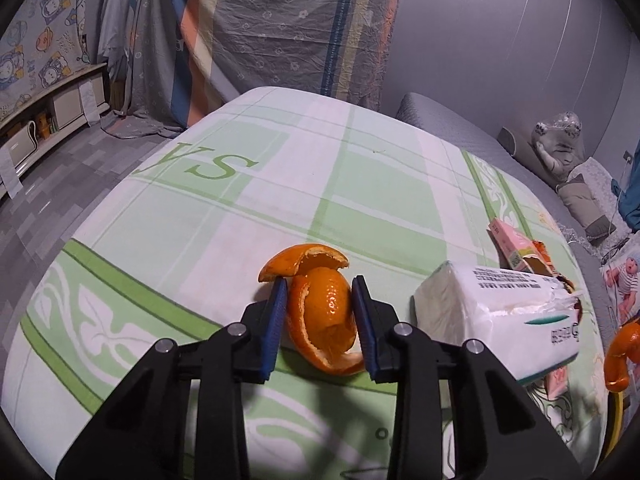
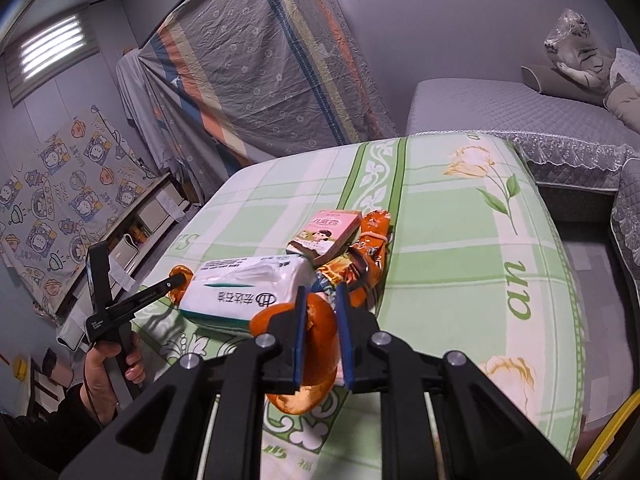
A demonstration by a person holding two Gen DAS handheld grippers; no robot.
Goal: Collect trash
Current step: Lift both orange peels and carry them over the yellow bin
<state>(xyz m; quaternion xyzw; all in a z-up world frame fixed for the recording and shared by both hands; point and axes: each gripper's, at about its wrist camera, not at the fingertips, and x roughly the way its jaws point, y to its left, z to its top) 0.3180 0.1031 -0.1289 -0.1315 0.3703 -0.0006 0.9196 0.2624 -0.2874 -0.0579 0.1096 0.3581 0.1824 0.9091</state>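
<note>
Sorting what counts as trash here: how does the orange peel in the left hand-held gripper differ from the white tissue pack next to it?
The orange peel is bright orange, curled and torn open; the tissue pack is white, blocky and wrapped in printed plastic. The peel is the smaller of the two. The peel sits between the pads of the left hand-held gripper; the tissue pack lies free, untouched by that gripper. Both rest on the green checked cloth.

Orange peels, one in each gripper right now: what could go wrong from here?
1. The left gripper pinches only the curled middle of its orange peel; the loose flap behind could tear or slip out on lifting.
2. The right gripper carries its peel close over the tissue pack and snack wrapper; a low swing could knock them across the green tablecloth.
</note>
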